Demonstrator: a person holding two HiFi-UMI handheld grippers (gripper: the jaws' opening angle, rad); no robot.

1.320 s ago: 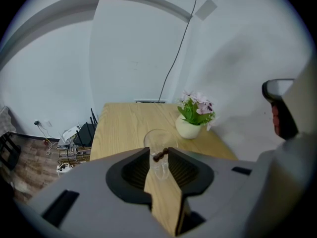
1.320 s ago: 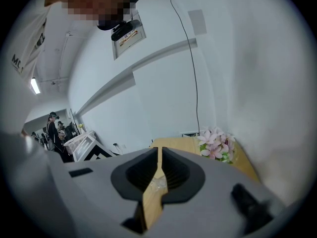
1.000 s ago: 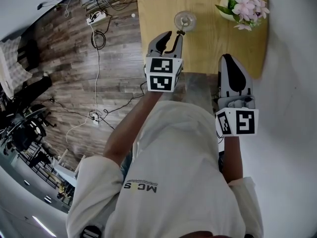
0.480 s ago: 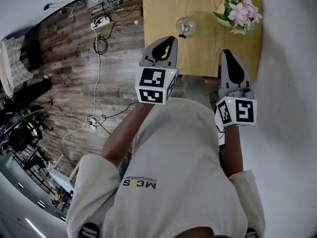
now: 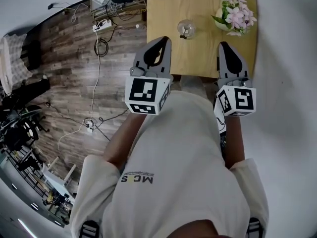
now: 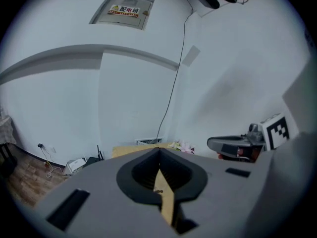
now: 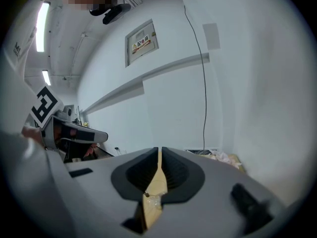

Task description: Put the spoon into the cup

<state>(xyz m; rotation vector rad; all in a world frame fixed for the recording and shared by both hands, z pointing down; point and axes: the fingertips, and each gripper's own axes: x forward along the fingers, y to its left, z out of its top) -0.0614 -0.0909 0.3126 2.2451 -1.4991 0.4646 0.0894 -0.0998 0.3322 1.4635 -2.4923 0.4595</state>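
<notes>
Ahead of the left claw [image 5: 162,40], a little to its right and clear of its tips, a round clear-glass cup [image 5: 186,29] stands on the pale, fine-grained wooden surface [image 5: 163,11]. Something small and light sits inside the glass, with a dark speck at the rim nearest the claw. It is too small to say whether this is the spoon.

The left claw's smooth grey jaws meet at the tips with nothing between them. Behind the tips, a thin tan strip of the surface shows through the black ribbed hollow. The right claw [image 5: 224,45], beside it, is likewise closed and empty.

Beyond the right claw, pink and white flowers [image 5: 235,13] and their leaves hide most of their pot. The person's white shirt [image 5: 183,148] covers the hands and the surface's near edge. Left of the left claw lies a dark plank floor [image 5: 59,63] with loose cables [image 5: 97,48].
</notes>
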